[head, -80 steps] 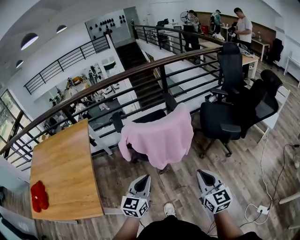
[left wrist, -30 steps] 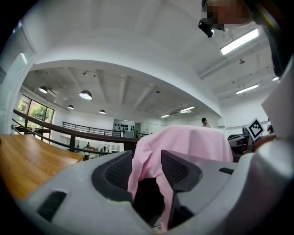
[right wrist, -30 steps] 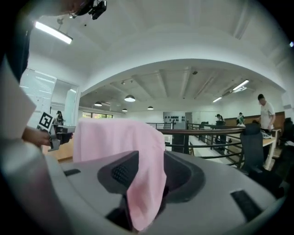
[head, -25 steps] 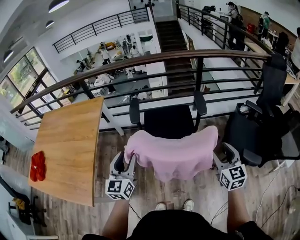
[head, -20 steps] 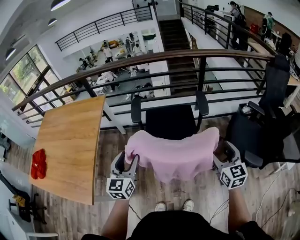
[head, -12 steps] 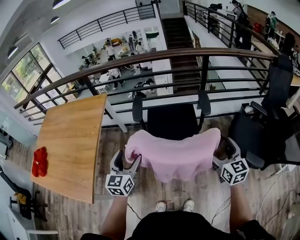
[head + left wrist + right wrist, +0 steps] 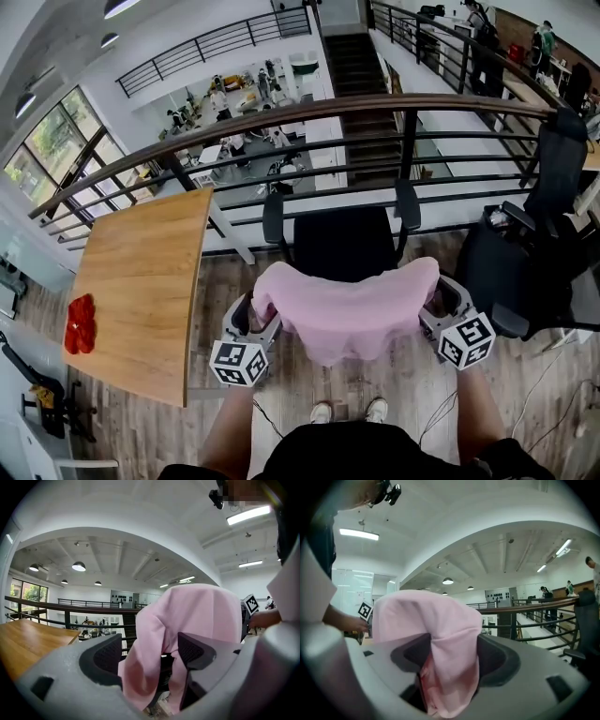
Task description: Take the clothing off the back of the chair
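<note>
A pink garment (image 7: 349,307) hangs over the back of a black office chair (image 7: 339,242) just in front of me. My left gripper (image 7: 251,323) is at the garment's left end. In the left gripper view (image 7: 150,654) its jaws are opening, and a hanging fold of the pink garment (image 7: 187,620) sits loosely between the pads. My right gripper (image 7: 441,302) is at the right end. In the right gripper view (image 7: 454,660) its jaws are closing around a bunched fold of the pink garment (image 7: 440,634), which still hangs slack. The chair's back is hidden under the cloth.
A wooden table (image 7: 141,281) stands to the left with a red object (image 7: 79,323) near its edge. A dark railing (image 7: 375,105) runs behind the chair, above a drop to a lower floor. More black office chairs (image 7: 539,253) crowd the right side.
I have stepped up to the chair since the earliest frame. Both grippers now reach the garment's two ends and have slid slightly further onto the cloth; the garment still lies on the chair back.
</note>
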Demonstrator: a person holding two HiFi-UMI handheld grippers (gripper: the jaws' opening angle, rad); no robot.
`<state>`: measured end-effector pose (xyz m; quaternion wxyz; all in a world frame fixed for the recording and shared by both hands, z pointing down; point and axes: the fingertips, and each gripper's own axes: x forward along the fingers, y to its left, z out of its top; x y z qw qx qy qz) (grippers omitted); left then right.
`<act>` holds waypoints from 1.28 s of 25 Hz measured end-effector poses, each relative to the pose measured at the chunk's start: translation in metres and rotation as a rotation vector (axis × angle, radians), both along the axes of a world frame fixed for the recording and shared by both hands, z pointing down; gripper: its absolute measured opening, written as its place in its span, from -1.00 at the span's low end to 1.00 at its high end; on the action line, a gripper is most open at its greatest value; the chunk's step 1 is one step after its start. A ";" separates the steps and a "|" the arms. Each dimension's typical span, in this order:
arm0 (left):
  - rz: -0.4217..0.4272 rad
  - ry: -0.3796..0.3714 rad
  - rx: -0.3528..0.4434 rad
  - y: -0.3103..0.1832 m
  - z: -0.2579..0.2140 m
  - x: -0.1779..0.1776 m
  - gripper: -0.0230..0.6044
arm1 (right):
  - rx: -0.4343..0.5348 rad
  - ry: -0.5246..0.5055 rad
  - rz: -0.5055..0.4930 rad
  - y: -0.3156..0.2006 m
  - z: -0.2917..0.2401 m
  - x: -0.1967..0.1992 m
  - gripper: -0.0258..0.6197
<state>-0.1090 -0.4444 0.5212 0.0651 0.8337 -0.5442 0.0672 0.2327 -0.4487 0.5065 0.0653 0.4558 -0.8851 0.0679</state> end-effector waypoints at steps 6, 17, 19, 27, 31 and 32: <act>0.020 -0.021 0.002 0.006 -0.003 0.005 -0.18 | 0.036 0.050 -0.017 0.007 -0.004 -0.004 -0.37; -0.029 -0.024 0.019 0.009 -0.007 0.019 -0.82 | 0.062 0.031 0.032 0.016 -0.007 0.003 -0.81; -0.051 -0.023 0.018 0.010 -0.007 0.019 -0.83 | 0.060 0.038 0.038 0.015 -0.007 0.005 -0.82; -0.138 -0.018 0.037 0.020 -0.021 0.005 -0.84 | 0.098 0.023 0.063 0.014 -0.025 0.015 -0.82; -0.176 -0.017 0.075 0.027 -0.040 0.003 -0.84 | 0.126 -0.029 0.062 0.013 -0.042 0.022 -0.82; -0.187 -0.018 0.088 0.030 -0.046 0.002 -0.84 | 0.138 -0.036 0.061 0.013 -0.046 0.023 -0.82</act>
